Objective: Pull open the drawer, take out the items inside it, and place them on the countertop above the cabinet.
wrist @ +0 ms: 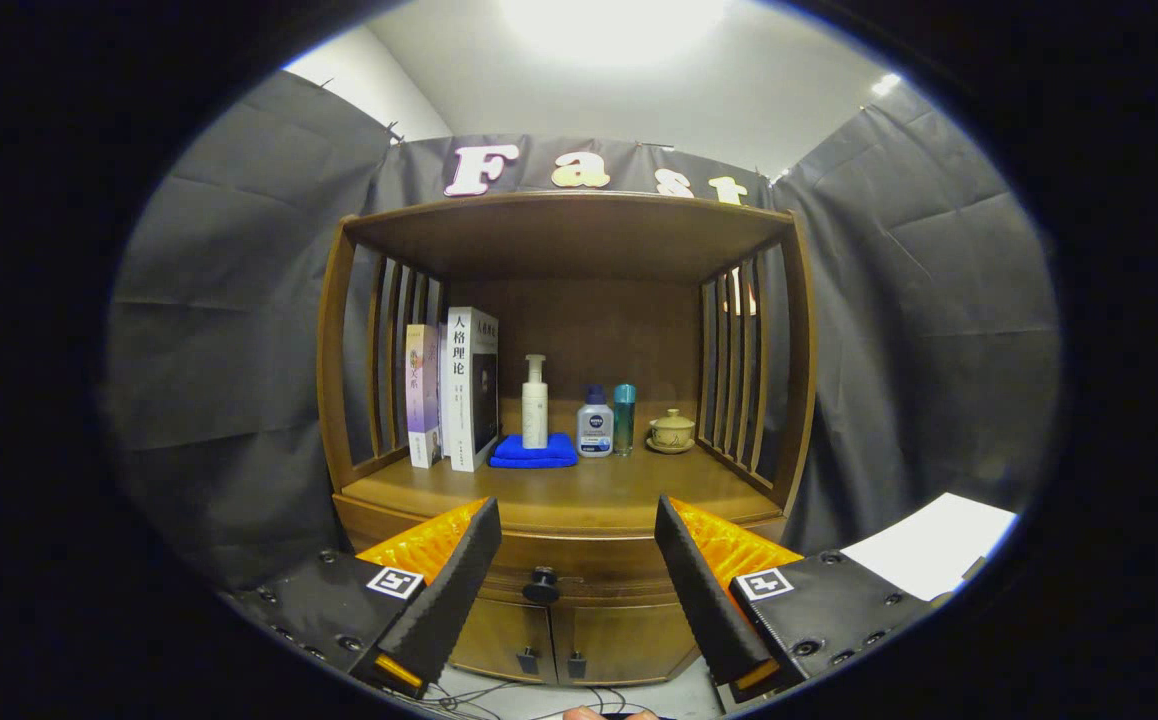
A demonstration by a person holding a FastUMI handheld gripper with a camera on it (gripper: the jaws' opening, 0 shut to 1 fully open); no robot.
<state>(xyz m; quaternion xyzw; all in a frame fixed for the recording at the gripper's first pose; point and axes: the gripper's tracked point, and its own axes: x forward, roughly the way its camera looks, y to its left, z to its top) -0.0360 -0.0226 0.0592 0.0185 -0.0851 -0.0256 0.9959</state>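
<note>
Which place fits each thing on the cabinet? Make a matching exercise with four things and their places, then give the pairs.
Things:
1. pump bottle
2. books
3. lidded cup
4. drawer knob

Places:
A. between the open fingers of the gripper
B. on the blue cloth
C. by the right slats
D. by the left slats

Pairs: 1-B, 2-D, 3-C, 4-A

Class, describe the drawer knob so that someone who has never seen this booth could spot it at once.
Find the wooden cabinet with books and bottles on its countertop. Just under the countertop's front edge runs the closed drawer, and the knob sits at its middle, between the open gripper's fingers. It is a single dark round knob, unlike the two small door pulls lower down.
</note>
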